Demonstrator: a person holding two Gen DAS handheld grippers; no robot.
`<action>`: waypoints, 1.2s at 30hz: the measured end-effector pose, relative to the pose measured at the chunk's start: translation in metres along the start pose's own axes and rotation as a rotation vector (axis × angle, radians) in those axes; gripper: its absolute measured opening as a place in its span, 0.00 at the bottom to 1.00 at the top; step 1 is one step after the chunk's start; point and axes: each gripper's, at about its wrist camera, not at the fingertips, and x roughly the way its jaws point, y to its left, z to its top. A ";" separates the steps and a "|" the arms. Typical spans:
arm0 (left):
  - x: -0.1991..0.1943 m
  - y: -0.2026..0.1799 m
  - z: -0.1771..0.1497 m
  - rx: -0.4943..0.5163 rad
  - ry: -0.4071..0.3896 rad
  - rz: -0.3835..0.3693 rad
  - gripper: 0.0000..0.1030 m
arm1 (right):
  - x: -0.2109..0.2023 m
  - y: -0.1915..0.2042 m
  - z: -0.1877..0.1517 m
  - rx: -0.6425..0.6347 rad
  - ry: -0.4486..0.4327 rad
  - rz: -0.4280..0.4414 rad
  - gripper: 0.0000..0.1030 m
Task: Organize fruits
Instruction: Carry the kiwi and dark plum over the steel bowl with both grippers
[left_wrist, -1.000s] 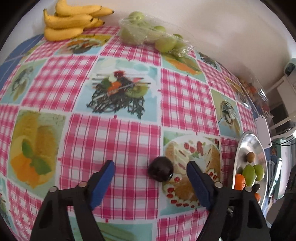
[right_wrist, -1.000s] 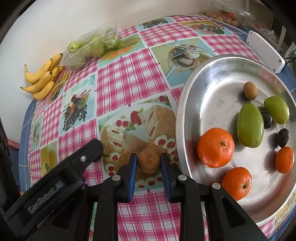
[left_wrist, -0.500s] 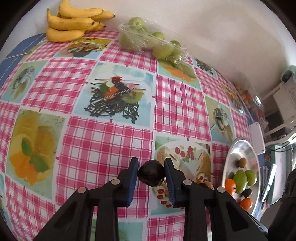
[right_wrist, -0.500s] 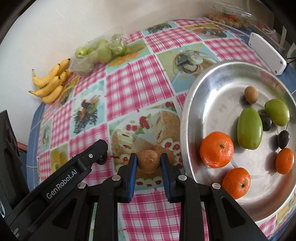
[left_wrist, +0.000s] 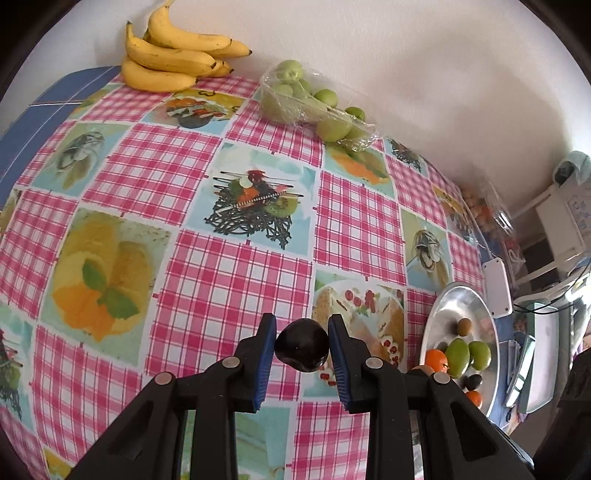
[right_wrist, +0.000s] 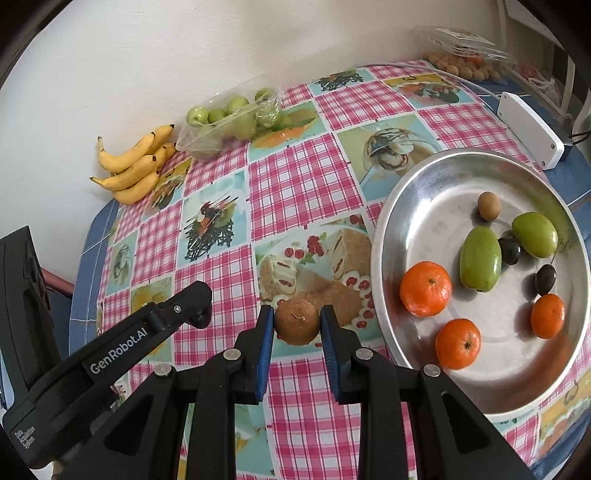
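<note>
My left claw (left_wrist: 302, 349) pinches a dark plum (left_wrist: 302, 350) between its blue pads, held clear above the desk (left_wrist: 229, 280). My right claw (right_wrist: 297, 326) pinches a small brown fruit (right_wrist: 296, 326) the same way, just left of the steel tray (right_wrist: 424, 199). In the right view the left tool's black arm (right_wrist: 122, 343) reads "GenRobot.AI", with "Data Acquisition System" in small print lower down.

The tray holds three mandarins (right_wrist: 425, 288), two green oblong fruits (right_wrist: 480, 258), two small dark fruits (right_wrist: 509, 251) and one small brown round fruit (right_wrist: 488, 206). Beyond the tray lies a white box (right_wrist: 530, 129) with a cable. Farther back from the tray, against the wall, an open clear pack (right_wrist: 229, 123) holds green round fruits; left of it lies a bunch of bananas (right_wrist: 136, 166). At the corner behind the tray a clear plastic box (right_wrist: 461, 48) holds small tan fruits.

The desk wears a pink checked cloth with printed dessert pictures, over a blue layer at the edges. The wall (right_wrist: 184, 48) is plain white.
</note>
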 end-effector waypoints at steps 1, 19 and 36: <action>-0.003 -0.001 -0.001 0.001 -0.003 0.000 0.30 | -0.001 0.000 -0.001 -0.003 0.001 0.000 0.26; -0.014 -0.026 -0.009 0.045 -0.031 0.018 0.30 | -0.017 -0.010 -0.002 -0.046 -0.009 -0.015 0.26; 0.004 -0.093 -0.039 0.199 0.015 0.005 0.30 | -0.029 -0.095 0.005 0.090 -0.006 -0.083 0.26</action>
